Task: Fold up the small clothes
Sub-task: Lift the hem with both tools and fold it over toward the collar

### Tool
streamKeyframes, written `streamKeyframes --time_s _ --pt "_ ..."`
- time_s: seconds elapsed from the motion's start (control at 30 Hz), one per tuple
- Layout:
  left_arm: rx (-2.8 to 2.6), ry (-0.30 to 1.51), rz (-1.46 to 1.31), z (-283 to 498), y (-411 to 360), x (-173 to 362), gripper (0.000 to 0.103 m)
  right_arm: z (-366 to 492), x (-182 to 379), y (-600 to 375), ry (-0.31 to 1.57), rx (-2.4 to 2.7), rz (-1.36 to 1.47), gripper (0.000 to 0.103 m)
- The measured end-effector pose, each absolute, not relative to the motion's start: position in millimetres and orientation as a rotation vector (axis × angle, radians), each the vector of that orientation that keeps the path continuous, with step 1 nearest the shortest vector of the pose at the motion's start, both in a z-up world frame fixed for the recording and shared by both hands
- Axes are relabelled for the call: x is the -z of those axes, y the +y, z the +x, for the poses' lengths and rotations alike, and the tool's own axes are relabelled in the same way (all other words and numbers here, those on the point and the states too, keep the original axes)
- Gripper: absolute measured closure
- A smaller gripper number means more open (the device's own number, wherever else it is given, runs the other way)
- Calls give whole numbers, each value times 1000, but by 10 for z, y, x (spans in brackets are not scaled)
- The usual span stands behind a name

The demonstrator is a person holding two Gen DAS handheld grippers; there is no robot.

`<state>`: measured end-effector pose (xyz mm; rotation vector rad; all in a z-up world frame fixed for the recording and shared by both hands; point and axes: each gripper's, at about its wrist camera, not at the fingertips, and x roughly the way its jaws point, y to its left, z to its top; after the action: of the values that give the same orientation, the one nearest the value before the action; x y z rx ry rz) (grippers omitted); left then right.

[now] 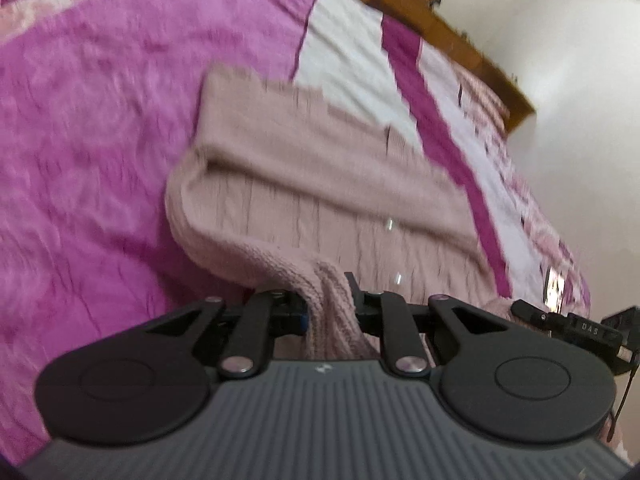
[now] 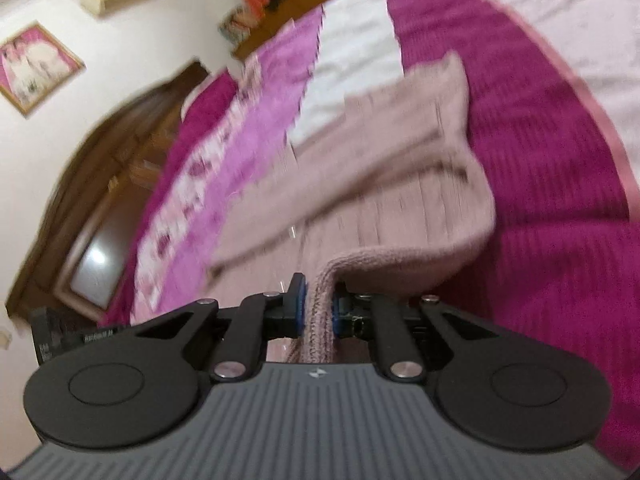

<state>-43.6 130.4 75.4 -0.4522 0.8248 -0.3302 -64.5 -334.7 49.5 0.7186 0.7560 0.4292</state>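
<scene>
The left hand-held gripper (image 1: 330, 304) is clamped on the near edge of a dusty-pink knit sweater (image 1: 320, 184), with a bunched ridge of ribbed knit squeezed between its 2 black fingers (image 1: 290, 312) and trailing back toward the grey ribbed body of the tool. The right hand-held gripper (image 2: 319, 306) is clamped the same way: its blue-faced pads (image 2: 300, 304) press on a thin fold of the same sweater (image 2: 380, 168), which stands up between them as a narrow vertical band.

From both grips the knit runs forward and away. In the left wrist view the sweater lies spread across the bed, its near edge lifted off the cover where it is held, a sleeve or folded panel lying diagonally over the cable-knit body. In the right wrist view the fabric rises in a soft hump just past the pads, then flattens out toward the far end.

The sweater rests on a bedspread (image 1: 88, 128) of bright pink plush, with a white panel (image 1: 348, 52) and a deep magenta stripe (image 1: 440, 128) running beside it. Part of the sweater overlaps the white panel. A wooden bed frame (image 1: 460, 36) edges the far side. In the right wrist view a framed picture (image 2: 38, 66) hangs on a pale wall, and a dark wooden cabinet (image 2: 104, 184) stands beyond the bed. Both views are blurred, so fine detail of the knit is hard to read
</scene>
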Motion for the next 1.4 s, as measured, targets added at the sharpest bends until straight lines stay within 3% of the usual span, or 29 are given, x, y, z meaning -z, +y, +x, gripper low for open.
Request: streamKeyframes --time_s 0.37,0.73,1.17,1.4 --pt "245 640 -475 -36 1326 -1273 86 -106 -916 -3569 546 -398 727 90" --pt "125 608 -515 737 1270 -1323 86 756 -1168 -3499 461 -334 685 94" --pt "18 760 -372 1463 1236 -623 85 1426 -370 -3501 581 -139 623 94" --pt "-6 800 -386 1516 1308 -370 80 1512 55 -3549 661 -87 625 93"
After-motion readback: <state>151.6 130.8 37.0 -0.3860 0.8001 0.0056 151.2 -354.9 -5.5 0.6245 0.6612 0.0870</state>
